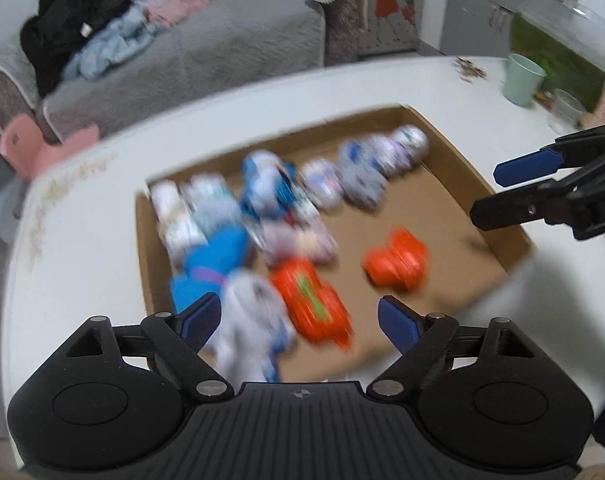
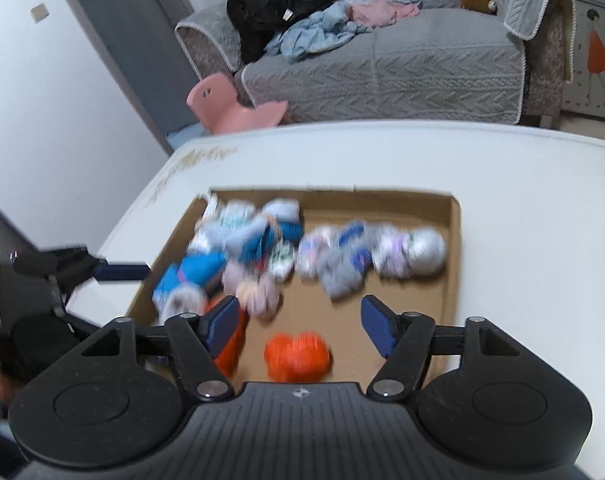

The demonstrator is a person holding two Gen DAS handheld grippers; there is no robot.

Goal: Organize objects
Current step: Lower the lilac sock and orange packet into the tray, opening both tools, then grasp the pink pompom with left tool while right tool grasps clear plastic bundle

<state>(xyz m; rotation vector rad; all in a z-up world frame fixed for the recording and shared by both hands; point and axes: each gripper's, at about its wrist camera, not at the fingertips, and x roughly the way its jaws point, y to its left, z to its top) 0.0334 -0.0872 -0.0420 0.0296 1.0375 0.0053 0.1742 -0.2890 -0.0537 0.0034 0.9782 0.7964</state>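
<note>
Cardboard tray [image 2: 456, 256] sits on white table [image 2: 382, 156] before grey sofa [image 2: 402, 64].

Both wrist views look down, near, sharing the cardboard box [image 1: 454, 184]

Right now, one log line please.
left gripper: open, empty | right gripper: open, empty | cardboard tray: rolled socks inside | view: blurred

surface: white table [image 2: 382, 156] | on it: cardboard tray [image 2: 456, 240], green cup [image 1: 524, 79], crumbs [image 1: 470, 70]
</note>
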